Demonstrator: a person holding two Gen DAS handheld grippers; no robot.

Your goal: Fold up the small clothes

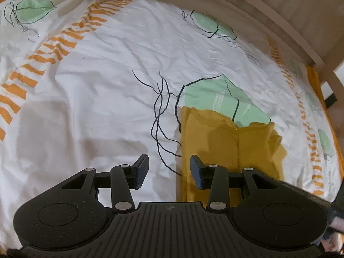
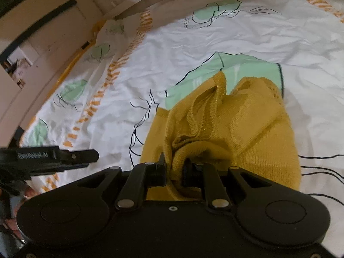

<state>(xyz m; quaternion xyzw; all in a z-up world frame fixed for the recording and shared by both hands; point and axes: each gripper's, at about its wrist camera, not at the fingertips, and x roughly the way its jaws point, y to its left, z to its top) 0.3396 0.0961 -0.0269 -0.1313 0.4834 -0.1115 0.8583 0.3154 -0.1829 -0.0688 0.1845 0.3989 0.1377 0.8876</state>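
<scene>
A small mustard-yellow knit garment (image 1: pixel 228 148) lies on the white patterned bedsheet (image 1: pixel 103 90). My left gripper (image 1: pixel 169 172) is open and empty, held just above the sheet at the garment's left edge. In the right wrist view my right gripper (image 2: pixel 174 169) is shut on a bunched fold of the yellow garment (image 2: pixel 225 124) and lifts it, so the cloth drapes up from the sheet (image 2: pixel 215 36) toward the jaws. The left gripper also shows there at the left edge (image 2: pixel 86 155).
The sheet has orange striped bands (image 1: pixel 56 47) and green leaf prints (image 1: pixel 225 99). A pale wooden bed frame (image 1: pixel 268 15) runs along the far edge. Beige wall and floor (image 2: pixel 43 34) lie beyond the bed in the right wrist view.
</scene>
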